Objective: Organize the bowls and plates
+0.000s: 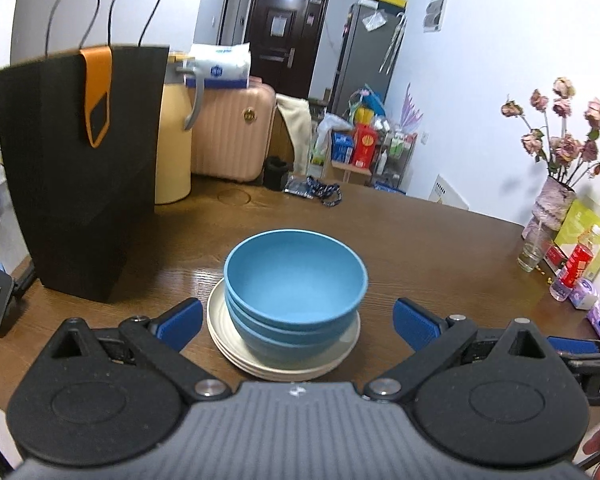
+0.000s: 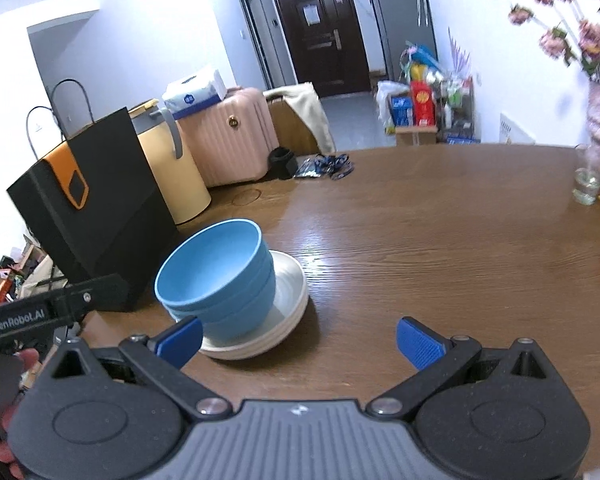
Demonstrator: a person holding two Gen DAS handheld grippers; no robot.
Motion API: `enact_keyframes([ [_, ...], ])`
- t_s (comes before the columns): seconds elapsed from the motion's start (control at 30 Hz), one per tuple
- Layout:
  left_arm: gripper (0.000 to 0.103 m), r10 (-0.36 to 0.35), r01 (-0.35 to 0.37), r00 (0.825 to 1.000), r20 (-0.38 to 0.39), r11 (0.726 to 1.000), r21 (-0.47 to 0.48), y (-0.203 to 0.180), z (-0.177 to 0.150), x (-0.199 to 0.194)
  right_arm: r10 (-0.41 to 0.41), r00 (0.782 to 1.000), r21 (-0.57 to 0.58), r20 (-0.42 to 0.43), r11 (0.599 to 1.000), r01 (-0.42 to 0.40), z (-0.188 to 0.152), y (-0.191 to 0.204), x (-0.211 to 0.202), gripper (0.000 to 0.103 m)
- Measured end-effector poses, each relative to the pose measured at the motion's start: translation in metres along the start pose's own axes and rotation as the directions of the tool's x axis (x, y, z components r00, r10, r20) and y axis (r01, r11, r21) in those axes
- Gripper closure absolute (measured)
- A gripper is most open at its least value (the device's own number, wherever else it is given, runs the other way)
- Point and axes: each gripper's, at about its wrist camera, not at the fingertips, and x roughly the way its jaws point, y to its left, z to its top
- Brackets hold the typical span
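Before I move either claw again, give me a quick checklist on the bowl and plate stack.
1. Blue bowls nested: ok.
2. Bowls seated on the cream plates: ok, though off-centre in the right wrist view.
3. Left claw open and empty: ok.
4. Right claw open and empty: ok.
5. Black bag apart from the stack: ok.
6. Loose dishes elsewhere on the table: none seen; the near edge is hidden, so cannot tell.

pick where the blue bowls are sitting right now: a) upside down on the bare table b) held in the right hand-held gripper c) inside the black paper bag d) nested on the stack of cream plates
d: the blue bowls sit nested, open side up, on the stack of cream plates on the wooden table, and both the left hand-held gripper and the right hand-held gripper are open and hold nothing.
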Motion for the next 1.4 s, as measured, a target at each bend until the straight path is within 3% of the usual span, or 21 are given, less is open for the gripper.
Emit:
enact_keyframes([
  [0.33, 0.0, -0.014, 0.01, 0.999, 0.034, 0.995, 0.102, -0.028, -0.049, -0.063, -0.072, 0.994, 0.01, 0.084, 0.997, 0.071, -0.061, -0.006, -0.077, 0.0],
  [0.67, 0.0, -0.054, 0.051, 0.998, 0.025, 0.991, 0.124, -0.03, -0.075, -0.097, -0.117, 0.984, 0.029, 0.13, 0.993, 0.115, -0.1, 0.004, -0.124, 0.0],
  [1.4, 0.0, -0.084, 0.079, 0.996, 0.033, 0.987, 0.141, -0.039, -0.081, -0.11, -0.145, 0.975, 0.023, 0.17, 0.989, 0.144, -0.11, 0.007, -0.145, 0.0],
])
